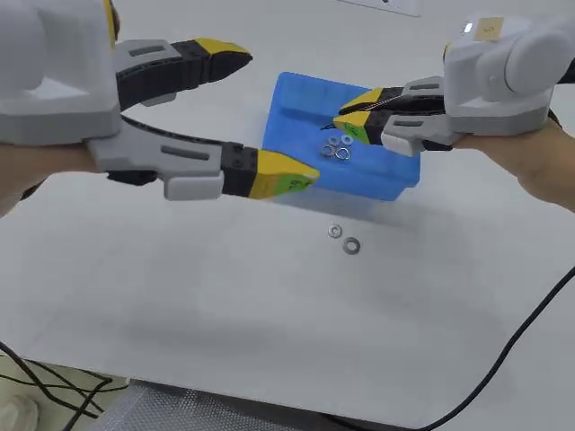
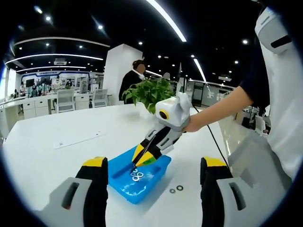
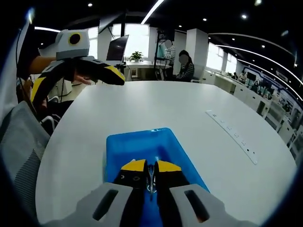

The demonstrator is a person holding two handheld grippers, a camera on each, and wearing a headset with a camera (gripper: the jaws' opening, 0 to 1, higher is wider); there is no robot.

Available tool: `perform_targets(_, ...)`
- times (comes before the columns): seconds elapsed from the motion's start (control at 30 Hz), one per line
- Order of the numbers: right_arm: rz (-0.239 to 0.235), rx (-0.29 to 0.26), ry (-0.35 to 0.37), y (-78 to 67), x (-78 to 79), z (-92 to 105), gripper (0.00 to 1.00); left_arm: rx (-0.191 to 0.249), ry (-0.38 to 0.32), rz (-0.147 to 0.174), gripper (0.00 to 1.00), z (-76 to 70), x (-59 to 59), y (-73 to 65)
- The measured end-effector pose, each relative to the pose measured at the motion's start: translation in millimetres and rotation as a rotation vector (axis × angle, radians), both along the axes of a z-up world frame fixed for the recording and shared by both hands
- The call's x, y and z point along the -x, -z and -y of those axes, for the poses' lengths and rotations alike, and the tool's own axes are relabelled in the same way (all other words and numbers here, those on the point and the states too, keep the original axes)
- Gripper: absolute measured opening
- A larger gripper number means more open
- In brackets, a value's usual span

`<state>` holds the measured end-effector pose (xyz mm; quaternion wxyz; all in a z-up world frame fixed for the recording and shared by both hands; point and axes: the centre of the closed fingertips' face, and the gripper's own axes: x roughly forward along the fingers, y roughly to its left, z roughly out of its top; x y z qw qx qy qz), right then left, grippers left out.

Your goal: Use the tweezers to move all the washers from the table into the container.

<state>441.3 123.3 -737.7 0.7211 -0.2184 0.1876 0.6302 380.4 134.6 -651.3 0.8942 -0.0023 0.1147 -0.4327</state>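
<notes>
A blue container (image 1: 296, 94) stands on the white table and holds several washers (image 1: 340, 148). Two more washers (image 1: 343, 239) lie on the table just in front of it. My right gripper (image 1: 352, 117) is shut on thin tweezers (image 1: 334, 127), whose tips hang over the washers in the container. In the right gripper view the jaws (image 3: 150, 166) pinch the tweezers (image 3: 151, 179) above the container (image 3: 137, 142). My left gripper (image 1: 280, 115) stands wide open to the left of the container, holding nothing. In the left gripper view, its jaws (image 2: 154, 161) frame the container (image 2: 122, 187), the tweezers (image 2: 142, 156) and the two loose washers (image 2: 175, 189).
A black cable (image 1: 530, 314) runs across the table's right side, and more cables (image 1: 54, 386) hang below the near edge. A paper strip (image 2: 78, 139) lies farther back on the table. A potted plant (image 2: 149, 92) and people stand beyond.
</notes>
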Motion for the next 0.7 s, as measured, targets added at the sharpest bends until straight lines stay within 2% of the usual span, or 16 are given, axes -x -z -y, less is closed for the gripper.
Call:
perform_targets(0.13, 0.022, 0.019, -0.036, -2.6, 8.0, -4.5, 0.07, 0.015, 0.025, 0.023, 0.77, 16.3, -27.8, -6.7)
perform_targets(0.17, 0.025, 0.023, -0.043, -2.9, 9.4, -5.1, 0.07, 0.01, 0.025, 0.028, 0.76, 21.4, -35.4, -6.8)
perform_targets(0.27, 0.035, 0.031, -0.059, -3.8, 10.8, -6.5, 0.07, -0.016, 0.048, 0.037, 0.71, 32.1, -47.5, -3.8)
perform_targets(0.37, 0.042, 0.039, -0.069, -4.2, 9.1, -6.5, 0.07, -0.057, 0.088, 0.032, 0.66, 40.3, -52.7, 3.5)
perform_targets(0.47, 0.048, 0.04, -0.075, -6.1, 9.2, -6.9, 0.07, -0.069, 0.128, 0.018, 0.53, 47.5, -55.5, 8.8)
perform_targets(0.53, 0.048, 0.041, -0.08, -6.5, 9.5, -7.2, 0.07, -0.082, 0.148, 0.028, 0.42, 51.6, -57.0, 10.4)
perform_targets(0.57, 0.05, 0.044, -0.083, -6.4, 9.7, -7.2, 0.07, -0.091, 0.155, 0.026, 0.39, 49.8, -63.5, 12.8)
perform_targets(0.6, 0.05, 0.046, -0.085, -6.3, 9.9, -7.2, 0.07, -0.102, 0.167, 0.03, 0.38, 50.5, -64.8, 13.9)
perform_targets(0.7, 0.055, 0.055, -0.095, -6.0, 11.0, -6.9, 0.07, -0.112, 0.203, 0.034, 0.32, 57.6, -62.3, 13.9)
